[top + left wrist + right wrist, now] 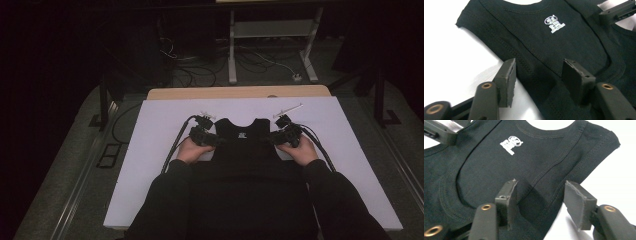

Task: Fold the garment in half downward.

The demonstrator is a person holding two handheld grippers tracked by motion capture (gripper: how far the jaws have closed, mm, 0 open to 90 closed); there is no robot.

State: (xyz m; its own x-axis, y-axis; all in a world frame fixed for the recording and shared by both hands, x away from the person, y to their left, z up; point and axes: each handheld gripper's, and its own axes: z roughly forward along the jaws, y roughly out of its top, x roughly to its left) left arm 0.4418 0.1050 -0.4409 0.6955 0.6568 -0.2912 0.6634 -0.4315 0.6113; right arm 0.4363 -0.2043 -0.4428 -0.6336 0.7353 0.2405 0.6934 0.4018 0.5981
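High view: black tank top lies flat on the white table cover, neck hole pointing away from the person, small white logo just under the neckline. Lower part of the garment runs toward the near edge and merges with the person's dark sleeves, so the hem can't be made out.

Left gripper sits at the top's left armhole edge, left hand behind it. Right gripper mirrors it at the right armhole, right hand behind. Both grippers point inward at the garment, cables trailing back beside the forearms.

Left gripper view: jaws about half open, straddling the armhole hem. One pad over white cover, the other over black fabric. Fabric edge lies between them, but the pads are not pressing on it: a gap is visible on both sides. Shoulder strap and logo are ahead; the other gripper's jaw tip is in the upper right corner.

Right gripper view: same picture, mirrored. Jaws half open across the armhole seam, one pad on the fabric side, one on the cover side, cloth between but not pinched. Logo ahead.

Outward: wooden table edge shows beyond the cover. Behind that, dark floor with loose cables and a white metal frame.
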